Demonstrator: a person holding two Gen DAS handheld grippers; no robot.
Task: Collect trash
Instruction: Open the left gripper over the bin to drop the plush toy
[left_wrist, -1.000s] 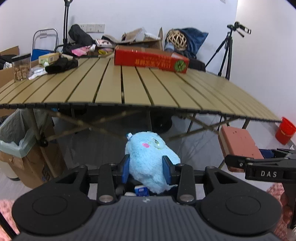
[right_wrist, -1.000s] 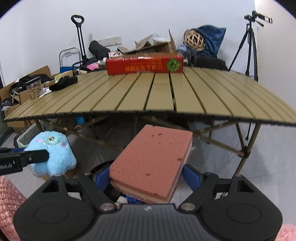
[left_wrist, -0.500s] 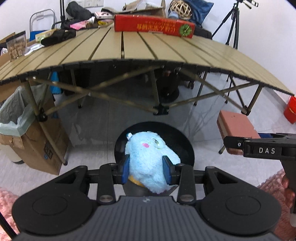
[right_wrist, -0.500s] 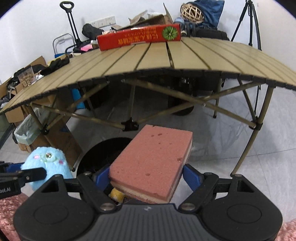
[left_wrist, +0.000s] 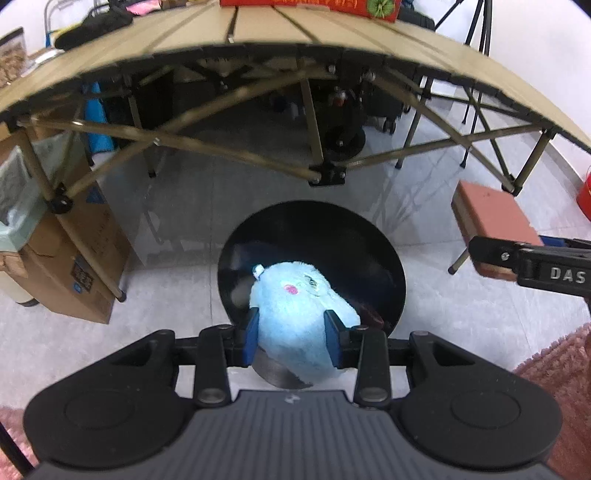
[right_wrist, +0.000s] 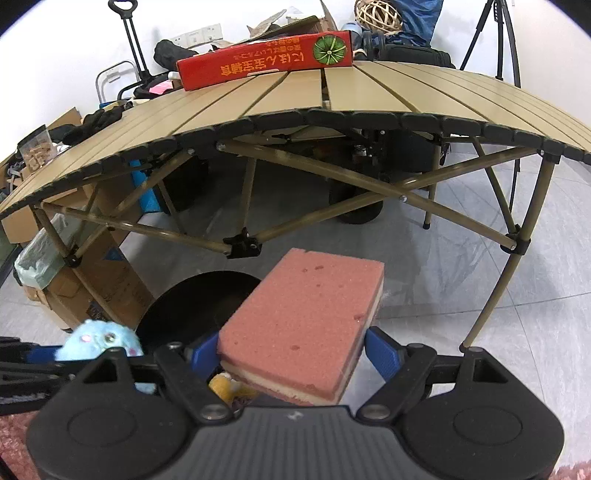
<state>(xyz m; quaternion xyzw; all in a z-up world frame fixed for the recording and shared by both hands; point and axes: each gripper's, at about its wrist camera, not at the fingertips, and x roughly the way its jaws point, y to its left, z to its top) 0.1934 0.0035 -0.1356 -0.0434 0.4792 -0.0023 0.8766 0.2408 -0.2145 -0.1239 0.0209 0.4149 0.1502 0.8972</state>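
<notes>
A fluffy light-blue plush toy (left_wrist: 299, 310) is squeezed between the blue pads of my left gripper (left_wrist: 291, 338), which is shut on it right above the mouth of a round black bin (left_wrist: 369, 243) on the floor. A pink sponge (right_wrist: 306, 325) with a pale underside is clamped in my right gripper (right_wrist: 295, 354), above and just right of the same bin (right_wrist: 184, 310). In the left wrist view the sponge (left_wrist: 491, 221) and the right gripper's finger (left_wrist: 535, 266) hang at the right. In the right wrist view the plush (right_wrist: 99, 341) shows at the lower left.
A slatted tan folding table (right_wrist: 369, 96) with crossed legs stands just beyond the bin, a long red box (right_wrist: 266, 66) on top. A cardboard box with a plastic liner (left_wrist: 44, 229) sits on the floor to the left. A pink rug (left_wrist: 554, 369) lies at the lower right.
Both grippers have sunk and tipped downward, from table height to the floor. The black bin has come into view under them. Both grips are unchanged.
</notes>
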